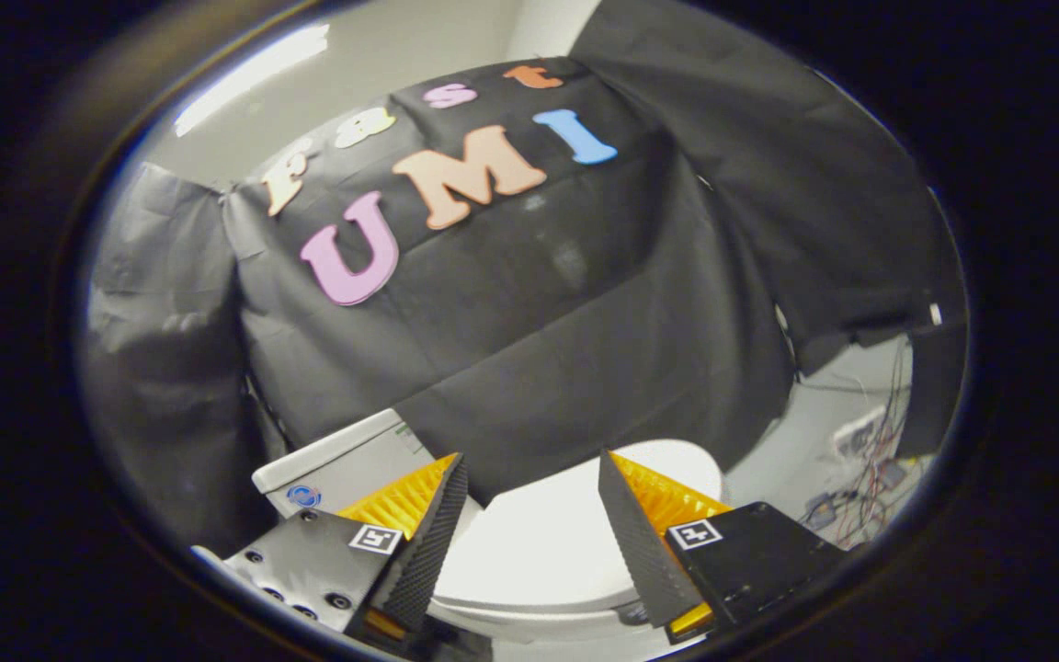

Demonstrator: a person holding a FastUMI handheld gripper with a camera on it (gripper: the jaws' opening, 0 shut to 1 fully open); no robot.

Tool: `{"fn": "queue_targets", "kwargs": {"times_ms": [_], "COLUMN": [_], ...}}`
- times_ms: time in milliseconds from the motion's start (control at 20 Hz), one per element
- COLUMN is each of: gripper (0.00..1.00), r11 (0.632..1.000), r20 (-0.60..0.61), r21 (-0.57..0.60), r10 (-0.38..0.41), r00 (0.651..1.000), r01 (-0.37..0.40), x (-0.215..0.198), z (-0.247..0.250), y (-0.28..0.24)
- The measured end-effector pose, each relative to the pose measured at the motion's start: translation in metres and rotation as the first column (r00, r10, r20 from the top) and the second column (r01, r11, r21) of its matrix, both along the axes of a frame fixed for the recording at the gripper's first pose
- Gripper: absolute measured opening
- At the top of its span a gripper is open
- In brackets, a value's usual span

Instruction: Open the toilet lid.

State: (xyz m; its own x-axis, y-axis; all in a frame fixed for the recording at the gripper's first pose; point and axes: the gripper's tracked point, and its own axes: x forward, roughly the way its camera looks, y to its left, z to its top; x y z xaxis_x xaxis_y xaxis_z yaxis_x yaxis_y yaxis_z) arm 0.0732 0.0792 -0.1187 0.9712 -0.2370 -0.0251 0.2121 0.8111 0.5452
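A white toilet lies just ahead of my fingers, with its lid down flat over the bowl. The white tank stands behind my left finger. My gripper hovers above the lid, open, with a wide gap between the two fingers and nothing held. The lid's smooth top shows through that gap, and its front rim curves below the fingertips. The right finger covers part of the lid's far side.
Black cloth walls close in behind and to both sides of the toilet. Beyond the right finger, on the pale floor, lies a tangle of wires and a power strip.
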Motion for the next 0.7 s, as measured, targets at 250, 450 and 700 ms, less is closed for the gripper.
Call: {"fn": "queue_targets", "kwargs": {"times_ms": [250,450,700], "gripper": [0.83,0.83,0.83], "r11": [0.973,0.932,0.868], "r20": [-0.096,-0.168,-0.240], "r21": [0.184,0.279,0.399], "r10": [-0.124,-0.191,-0.212], "r00": [0.988,0.967,0.947], "r01": [0.140,0.233,0.296], "x": [-0.020,-0.035,-0.041], "z": [-0.070,-0.112,-0.157], "y": [0.000,-0.001,0.001]}}
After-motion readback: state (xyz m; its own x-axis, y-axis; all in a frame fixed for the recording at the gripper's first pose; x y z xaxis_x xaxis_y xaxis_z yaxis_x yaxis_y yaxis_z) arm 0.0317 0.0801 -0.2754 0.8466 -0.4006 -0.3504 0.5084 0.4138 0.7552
